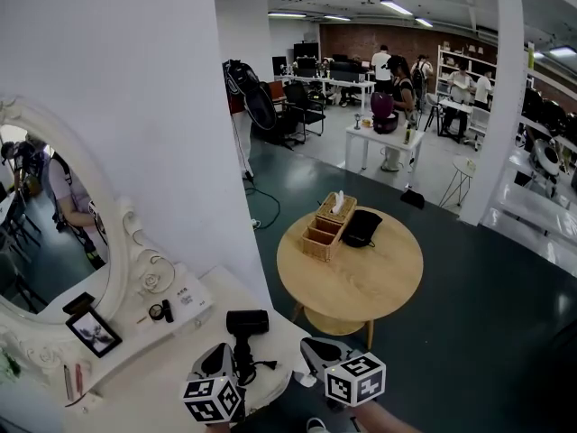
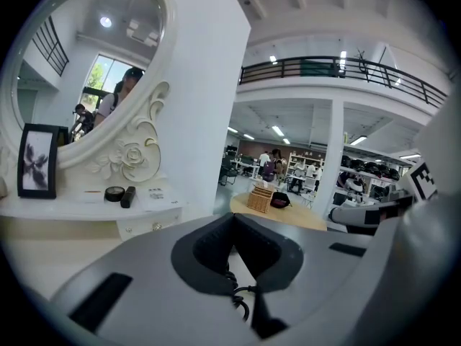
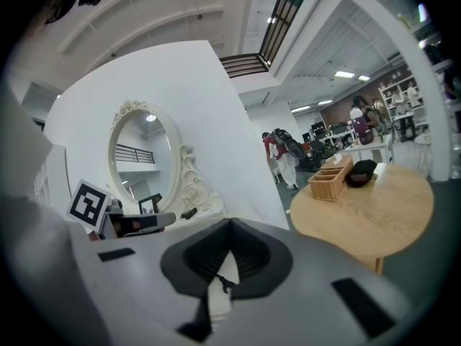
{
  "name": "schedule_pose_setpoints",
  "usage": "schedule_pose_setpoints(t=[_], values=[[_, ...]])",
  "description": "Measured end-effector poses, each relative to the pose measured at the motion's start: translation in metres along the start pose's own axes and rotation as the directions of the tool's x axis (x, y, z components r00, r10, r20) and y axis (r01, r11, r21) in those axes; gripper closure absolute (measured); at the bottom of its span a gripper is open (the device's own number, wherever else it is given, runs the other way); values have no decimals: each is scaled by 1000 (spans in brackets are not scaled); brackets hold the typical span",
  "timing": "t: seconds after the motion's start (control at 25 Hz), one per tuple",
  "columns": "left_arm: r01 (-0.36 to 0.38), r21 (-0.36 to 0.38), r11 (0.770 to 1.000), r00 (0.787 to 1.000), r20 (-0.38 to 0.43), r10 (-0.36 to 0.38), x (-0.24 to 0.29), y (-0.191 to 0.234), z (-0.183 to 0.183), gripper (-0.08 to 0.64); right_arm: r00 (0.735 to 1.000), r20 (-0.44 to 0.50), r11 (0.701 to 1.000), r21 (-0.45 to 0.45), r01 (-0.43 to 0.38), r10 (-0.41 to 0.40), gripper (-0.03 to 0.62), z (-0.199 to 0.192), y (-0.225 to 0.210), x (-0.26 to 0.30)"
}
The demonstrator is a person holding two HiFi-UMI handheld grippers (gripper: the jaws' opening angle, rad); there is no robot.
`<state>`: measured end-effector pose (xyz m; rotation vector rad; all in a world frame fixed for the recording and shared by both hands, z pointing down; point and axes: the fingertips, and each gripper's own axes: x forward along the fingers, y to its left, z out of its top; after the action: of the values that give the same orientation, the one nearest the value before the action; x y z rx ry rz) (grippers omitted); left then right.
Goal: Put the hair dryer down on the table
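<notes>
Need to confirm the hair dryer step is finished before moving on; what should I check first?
1. Hair dryer rests on the white table: ok.
2. Left gripper shut, holding nothing: ok.
3. Right gripper shut, holding nothing: ok.
4. Cord clear of the left gripper: cannot tell; it shows just beneath that gripper.
5. Hair dryer safely back from the table's edge: cannot tell.
</notes>
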<state>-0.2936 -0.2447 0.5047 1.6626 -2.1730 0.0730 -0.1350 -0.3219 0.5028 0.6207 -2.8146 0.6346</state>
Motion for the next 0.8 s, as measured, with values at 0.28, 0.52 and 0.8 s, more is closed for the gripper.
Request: schedule_pose_setpoints(t=[0.28,0.52,0.8], values=[[-1,4,1000,1000,9,1,-2,-2,1,560,1000,-1,1000,-11,14,-14,591,1,-3,-3],[-7,-10,1000,1000,21,7,-3,-1,1,560,1000,-5,1000,-19,4,-4,591,-1,-2,-4],[-3,-27,1000,1000,18,4,-5,-5,-4,560,1000,-12,1000,-27,-3,3,591,-2,-1,-6]])
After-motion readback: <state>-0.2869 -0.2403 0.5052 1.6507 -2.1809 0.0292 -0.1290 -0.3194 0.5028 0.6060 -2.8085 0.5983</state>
